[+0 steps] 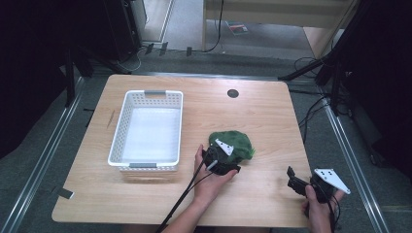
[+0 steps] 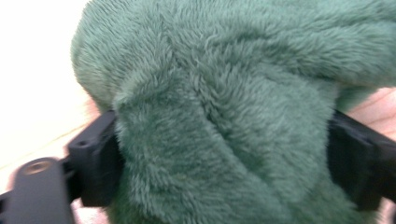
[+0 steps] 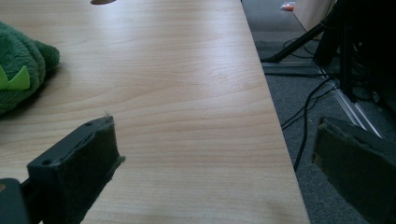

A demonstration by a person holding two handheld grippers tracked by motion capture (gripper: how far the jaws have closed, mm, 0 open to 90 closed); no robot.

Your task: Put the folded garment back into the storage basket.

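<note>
A green plush toy (image 1: 241, 141) lies on the wooden table (image 1: 257, 116), right of the middle. My left gripper (image 1: 232, 154) reaches into its near side, held by a hand. In the left gripper view the fluffy green plush toy (image 2: 224, 88) bulges between the two black jaws of my left gripper (image 2: 224, 163), and both pads press into its fur. My right gripper (image 1: 293, 179) rests at the table's front right corner. In its own view my right gripper (image 3: 217, 144) stands open over bare wood, with the plush toy (image 3: 18, 70) far off at the left edge.
A white perforated basket (image 1: 119, 131) stands on the left half of the table, with nothing visible inside. A round cable hole (image 1: 233, 93) is near the far edge. Dark stands and cables (image 1: 335, 73) crowd the floor to the right.
</note>
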